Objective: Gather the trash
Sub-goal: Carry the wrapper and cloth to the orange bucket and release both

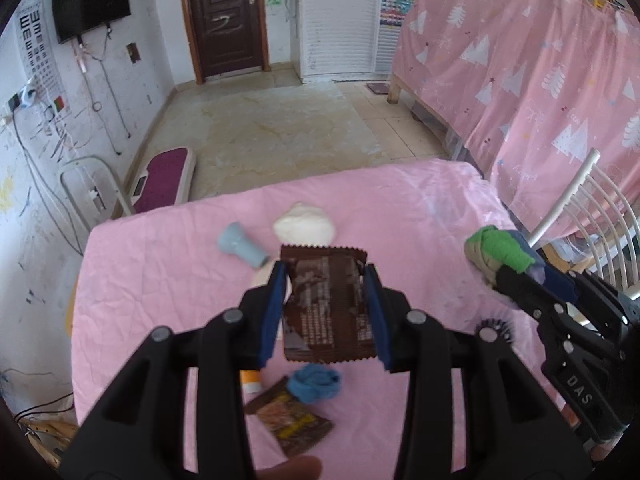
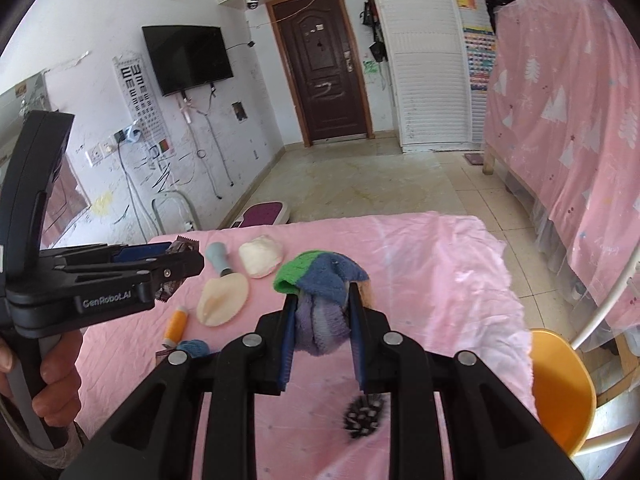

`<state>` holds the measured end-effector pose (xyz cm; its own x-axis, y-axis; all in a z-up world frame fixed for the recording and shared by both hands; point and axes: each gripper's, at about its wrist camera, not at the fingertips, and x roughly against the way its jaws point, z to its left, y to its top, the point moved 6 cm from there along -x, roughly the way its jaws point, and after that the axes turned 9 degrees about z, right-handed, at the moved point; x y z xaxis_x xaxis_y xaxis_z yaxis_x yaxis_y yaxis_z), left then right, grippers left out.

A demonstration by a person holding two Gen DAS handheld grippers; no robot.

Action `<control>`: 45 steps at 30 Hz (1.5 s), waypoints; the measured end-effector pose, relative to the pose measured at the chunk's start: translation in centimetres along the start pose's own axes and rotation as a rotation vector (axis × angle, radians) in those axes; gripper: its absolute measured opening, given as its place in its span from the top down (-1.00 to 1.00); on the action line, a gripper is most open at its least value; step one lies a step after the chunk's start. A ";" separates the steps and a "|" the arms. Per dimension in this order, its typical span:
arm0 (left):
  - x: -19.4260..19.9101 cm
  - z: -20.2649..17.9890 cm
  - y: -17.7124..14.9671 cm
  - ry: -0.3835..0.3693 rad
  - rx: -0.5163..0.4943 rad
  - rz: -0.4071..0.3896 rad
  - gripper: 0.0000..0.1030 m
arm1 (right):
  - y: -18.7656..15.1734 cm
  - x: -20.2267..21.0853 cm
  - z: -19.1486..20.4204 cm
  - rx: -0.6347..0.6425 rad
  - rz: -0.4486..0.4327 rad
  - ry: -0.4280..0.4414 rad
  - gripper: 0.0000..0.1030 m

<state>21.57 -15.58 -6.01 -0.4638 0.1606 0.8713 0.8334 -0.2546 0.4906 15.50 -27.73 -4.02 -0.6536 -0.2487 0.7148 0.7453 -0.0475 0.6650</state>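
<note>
My left gripper (image 1: 326, 270) is shut on a brown snack wrapper (image 1: 326, 304) and holds it above the pink-covered table (image 1: 160, 272). It also shows in the right wrist view (image 2: 180, 256) at the left. My right gripper (image 2: 322, 292) is shut on a rolled sock bundle (image 2: 320, 280) of green, blue and purple cloth, held above the table; it shows in the left wrist view (image 1: 500, 254) too. A second brown wrapper (image 1: 292, 420) and a blue yarn ball (image 1: 314, 384) lie on the table below the left gripper.
On the table lie a white lump (image 1: 304, 228), a grey-blue funnel-shaped piece (image 1: 240, 246), a cream shell-shaped dish (image 2: 222, 300), an orange thread spool (image 2: 176, 326) and a black spiky ball (image 2: 364, 416). An orange stool (image 2: 560, 392) and a white chair (image 1: 592, 208) stand at the right.
</note>
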 end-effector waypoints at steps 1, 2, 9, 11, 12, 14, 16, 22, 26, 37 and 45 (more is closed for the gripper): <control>0.0 -0.6 0.1 -0.002 -0.009 -0.002 0.28 | -0.1 0.4 -0.9 -0.013 -0.006 -0.006 0.74; 0.1 -1.5 0.2 -0.003 -0.024 -0.005 0.28 | -0.3 0.7 -1.4 -0.021 -0.010 -0.010 0.74; -0.3 -7.4 0.8 -0.021 -0.117 -0.004 0.28 | -1.1 3.0 -6.2 -0.087 -0.045 -0.057 0.74; -0.4 -9.1 0.9 -0.029 -0.144 -0.002 0.28 | -1.5 3.7 -7.9 -0.109 -0.054 -0.071 0.74; -0.4 -10.0 1.0 -0.032 -0.155 -0.001 0.28 | -1.6 4.0 -8.6 -0.118 -0.056 -0.077 0.74; -0.7 -11.6 1.1 -0.043 -0.180 0.001 0.28 | -2.1 4.6 -10.2 -0.139 -0.062 -0.091 0.74; -1.0 -13.2 1.1 -0.066 -0.198 0.010 0.28 | -2.3 4.9 -11.5 -0.160 -0.068 -0.107 0.74; -2.0 -17.7 1.0 -0.138 -0.245 0.032 0.28 | -4.2 6.4 -15.9 -0.213 -0.075 -0.159 0.74; -2.4 -20.3 1.0 -0.185 -0.271 0.040 0.28 | -5.4 6.7 -18.6 -0.247 -0.070 -0.194 0.74; -4.2 -27.3 0.7 -0.286 -0.336 0.096 0.28 | -8.5 6.6 -23.6 -0.341 -0.045 -0.194 0.73; -5.1 -29.9 0.2 -0.308 -0.350 0.126 0.23 | -9.1 7.0 -25.6 -0.404 -0.037 -0.158 0.62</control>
<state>15.13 -44.96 -9.89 -0.2115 0.3695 0.9048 0.7017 -0.5870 0.4038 7.49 -53.80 -10.58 -0.6697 -0.0903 0.7371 0.6920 -0.4362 0.5752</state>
